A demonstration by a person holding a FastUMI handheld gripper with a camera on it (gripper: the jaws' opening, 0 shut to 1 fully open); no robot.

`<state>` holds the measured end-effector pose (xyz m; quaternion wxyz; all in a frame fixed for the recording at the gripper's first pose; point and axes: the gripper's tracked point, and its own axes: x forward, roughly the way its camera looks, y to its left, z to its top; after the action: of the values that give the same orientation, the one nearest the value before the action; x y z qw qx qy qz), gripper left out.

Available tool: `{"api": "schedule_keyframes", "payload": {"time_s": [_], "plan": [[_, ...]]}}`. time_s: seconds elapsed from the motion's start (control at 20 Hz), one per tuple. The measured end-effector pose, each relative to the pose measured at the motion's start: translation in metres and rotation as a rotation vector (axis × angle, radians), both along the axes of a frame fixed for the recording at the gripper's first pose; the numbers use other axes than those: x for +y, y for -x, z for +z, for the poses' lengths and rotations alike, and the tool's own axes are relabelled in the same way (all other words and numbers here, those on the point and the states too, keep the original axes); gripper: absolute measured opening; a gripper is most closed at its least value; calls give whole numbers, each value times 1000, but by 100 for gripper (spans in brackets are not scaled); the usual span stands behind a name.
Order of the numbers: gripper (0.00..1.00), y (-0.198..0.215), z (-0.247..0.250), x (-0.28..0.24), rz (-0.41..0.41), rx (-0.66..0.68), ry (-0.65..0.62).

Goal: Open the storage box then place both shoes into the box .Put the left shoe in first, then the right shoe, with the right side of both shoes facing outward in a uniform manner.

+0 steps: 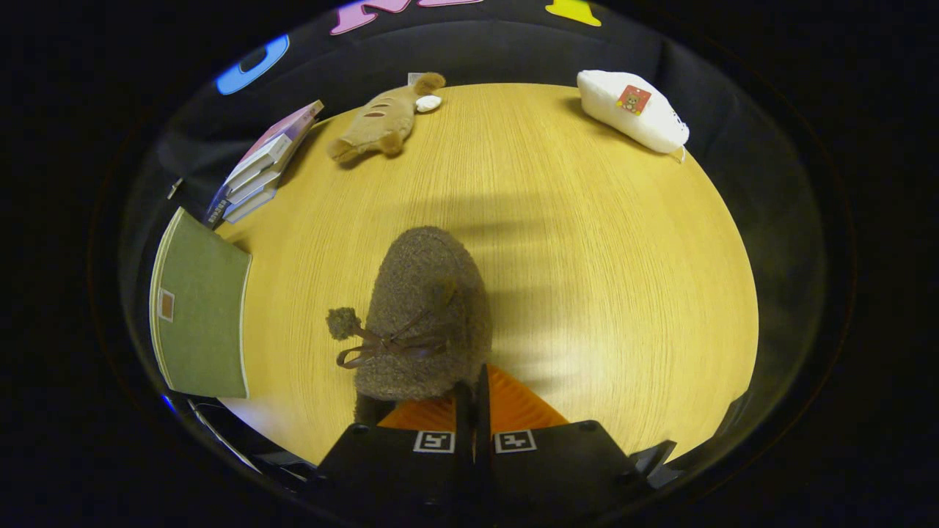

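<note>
On the table (601,242), a fuzzy shoe (425,315) is pinched at its near rim by the gripper (471,400), fingers pressed together on it (toe pointing far). A carry to the box seems in hand; next, its right side should be turned outward.

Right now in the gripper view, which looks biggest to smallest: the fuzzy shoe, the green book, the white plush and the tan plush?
1. Fuzzy shoe, though it sits nearest, gripped by the shut tongs.
2. Green book, looking nearly as big.
3. White plush and tan plush, too alike to rank.
</note>
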<state>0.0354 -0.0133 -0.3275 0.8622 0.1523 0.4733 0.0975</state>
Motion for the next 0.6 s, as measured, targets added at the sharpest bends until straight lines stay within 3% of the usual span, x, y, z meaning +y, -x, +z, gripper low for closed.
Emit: {"api": "schedule_keyframes", "payload": {"time_s": [0.35,0.6], "plan": [[5,9,79,14,-29,-82,-105],[5,10,157,57,-1,-171,-186]]}}
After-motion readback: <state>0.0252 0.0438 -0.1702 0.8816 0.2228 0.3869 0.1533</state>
